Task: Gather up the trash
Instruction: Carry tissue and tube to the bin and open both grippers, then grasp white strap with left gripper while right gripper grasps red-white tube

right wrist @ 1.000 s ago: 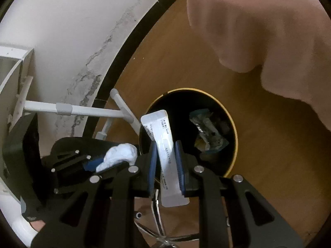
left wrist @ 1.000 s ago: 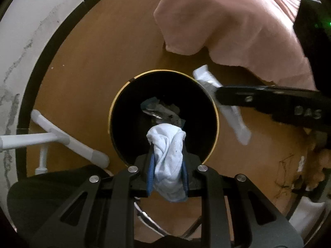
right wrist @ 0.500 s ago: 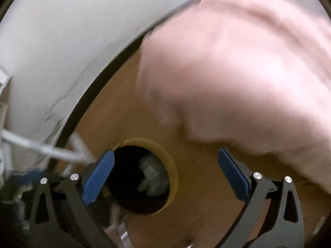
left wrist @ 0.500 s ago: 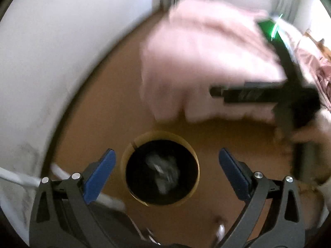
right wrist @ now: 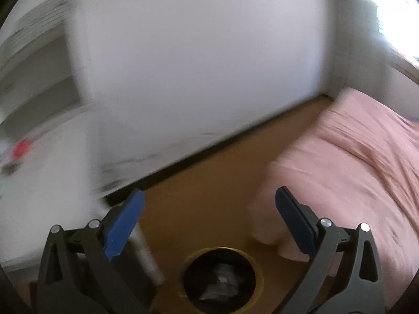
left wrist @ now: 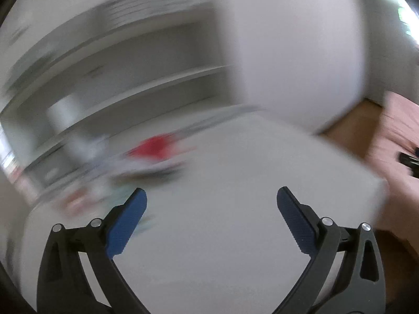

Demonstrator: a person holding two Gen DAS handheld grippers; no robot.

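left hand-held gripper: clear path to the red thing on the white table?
Probably yes. The left hand-held gripper is open and empty over the white table; bare tabletop lies between it and the blurred red item. Other blurry clutter sits beside it.

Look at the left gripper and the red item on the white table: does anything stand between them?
Nothing visible does. The left gripper is open and empty over bare table. The red item lies ahead among blurred clutter that is too smeared to identify.

Smooth wooden floor (right wrist: 209, 183), pink cloth bedding (right wrist: 353, 162).
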